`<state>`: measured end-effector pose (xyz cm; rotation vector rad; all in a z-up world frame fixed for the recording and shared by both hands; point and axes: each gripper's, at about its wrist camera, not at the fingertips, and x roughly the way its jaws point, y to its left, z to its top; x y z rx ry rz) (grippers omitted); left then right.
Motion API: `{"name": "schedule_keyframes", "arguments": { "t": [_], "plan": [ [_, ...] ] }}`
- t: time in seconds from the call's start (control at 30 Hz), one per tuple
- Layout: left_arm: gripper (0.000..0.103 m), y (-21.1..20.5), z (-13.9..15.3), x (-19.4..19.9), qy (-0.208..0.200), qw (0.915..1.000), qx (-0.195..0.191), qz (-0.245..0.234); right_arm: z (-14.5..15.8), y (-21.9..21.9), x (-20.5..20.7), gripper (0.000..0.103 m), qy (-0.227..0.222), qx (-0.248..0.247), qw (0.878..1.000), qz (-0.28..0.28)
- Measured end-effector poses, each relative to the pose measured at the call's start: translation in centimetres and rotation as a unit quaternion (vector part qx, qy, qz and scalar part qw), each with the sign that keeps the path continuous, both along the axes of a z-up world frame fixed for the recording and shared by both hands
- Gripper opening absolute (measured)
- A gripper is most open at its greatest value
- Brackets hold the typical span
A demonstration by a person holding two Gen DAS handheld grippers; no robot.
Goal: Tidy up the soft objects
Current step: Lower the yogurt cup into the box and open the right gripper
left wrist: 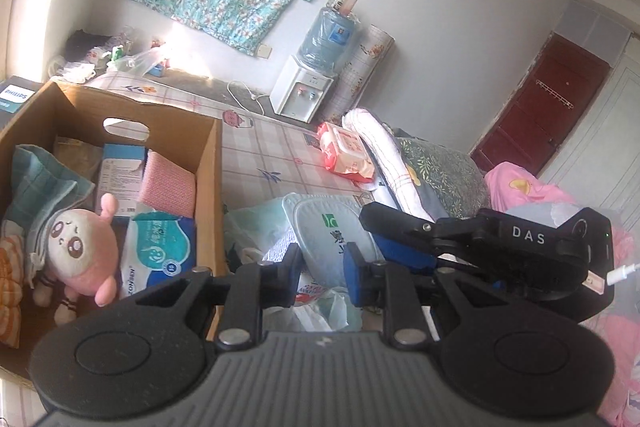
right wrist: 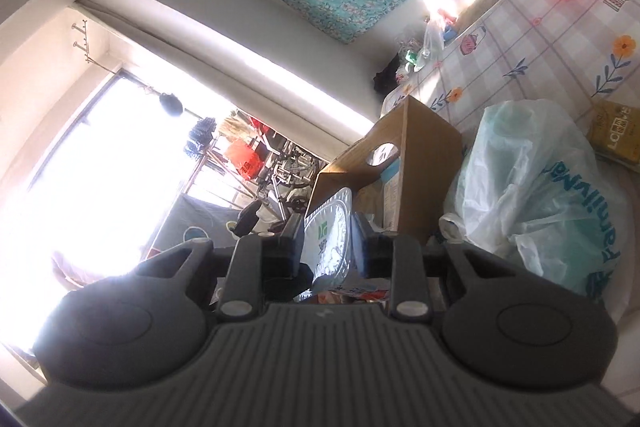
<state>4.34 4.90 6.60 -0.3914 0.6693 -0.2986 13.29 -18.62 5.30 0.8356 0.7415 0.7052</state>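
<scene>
Both grippers clamp one pale wipes pack beside the cardboard box.

Left of the left gripper (left wrist: 320, 273), the cardboard box (left wrist: 210, 163) holds a pink plush doll (left wrist: 82, 247) and a blue tissue pack (left wrist: 160, 247). The wipes pack (left wrist: 324, 227) sits pinched between its fingers, and the right gripper (right wrist: 326, 247) grasps the pack's far side; a plastic bag (right wrist: 532, 195) lies to that gripper's right.
</scene>
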Motion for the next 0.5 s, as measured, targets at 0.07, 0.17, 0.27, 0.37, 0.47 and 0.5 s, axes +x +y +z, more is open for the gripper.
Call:
{"name": "schedule_keyframes", "arguments": {
  "t": [0.07, 0.17, 0.27, 0.37, 0.47, 0.5],
  "plan": [
    [0.023, 2.3, -0.1, -0.6, 0.004, 0.9995, 0.0, 0.033, 0.3, 3.4, 1.3, 0.026, 0.005, -0.009, 0.999, 0.038],
    [0.023, 5.4, -1.0, -1.1, 0.022, 0.9973, -0.009, 0.069, 0.3, 7.6, 2.3, 0.026, 0.016, -0.034, 0.996, 0.081],
    [0.023, 8.0, -2.5, -1.4, 0.05, 0.9949, -0.029, 0.083, -0.2, 10.4, 2.5, 0.027, 0.031, -0.071, 0.991, 0.108],
    [0.022, 9.4, -4.6, -1.4, 0.082, 0.9922, -0.05, 0.08, -0.9, 12.1, 2.5, 0.027, 0.05, -0.118, 0.983, 0.13],
    [0.022, 10.2, -6.5, -1.2, 0.11, 0.9889, -0.067, 0.073, -1.7, 13.1, 2.3, 0.029, 0.064, -0.173, 0.972, 0.149],
    [0.022, 10.2, -7.2, -1.5, 0.119, 0.9876, -0.073, 0.072, -1.7, 13.5, 2.2, 0.029, 0.067, -0.188, 0.968, 0.154]
  ]
}}
